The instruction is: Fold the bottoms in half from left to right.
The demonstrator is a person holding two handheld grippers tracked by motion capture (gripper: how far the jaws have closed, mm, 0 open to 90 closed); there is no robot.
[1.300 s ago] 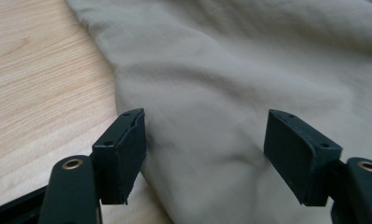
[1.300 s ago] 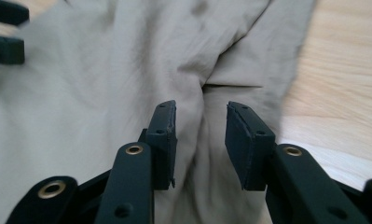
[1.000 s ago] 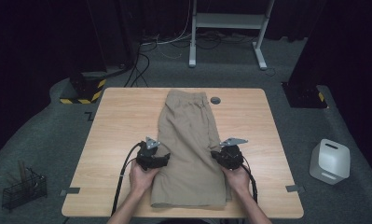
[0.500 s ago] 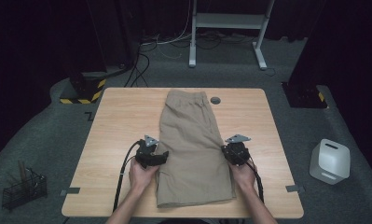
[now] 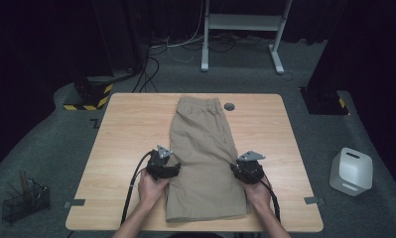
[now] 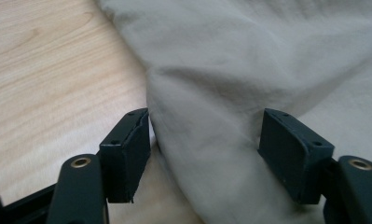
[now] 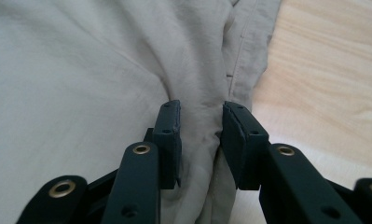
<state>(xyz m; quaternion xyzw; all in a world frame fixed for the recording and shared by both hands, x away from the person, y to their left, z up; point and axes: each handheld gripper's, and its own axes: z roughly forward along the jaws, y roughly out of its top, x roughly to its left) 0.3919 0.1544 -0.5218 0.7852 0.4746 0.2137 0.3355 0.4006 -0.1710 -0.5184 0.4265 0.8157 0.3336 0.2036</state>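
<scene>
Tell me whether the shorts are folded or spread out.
Folded. The shorts lie lengthwise as one narrow leg-wide strip, waistband away from the person, and a doubled edge with seams shows in the right gripper view.

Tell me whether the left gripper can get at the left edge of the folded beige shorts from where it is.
Probably yes: the left gripper stands open, its jaws already either side of the folded beige shorts' edge, with nothing between.

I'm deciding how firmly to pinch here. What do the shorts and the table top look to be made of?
The shorts look like a woven cotton-type cloth, khaki and matte: it creases softly and bunches between the right tongs, with stitched seams along its edge. The exact fibre cannot be told. The table looks like light wood or a wood-grain laminate, smooth, with grain lines visible.
</scene>
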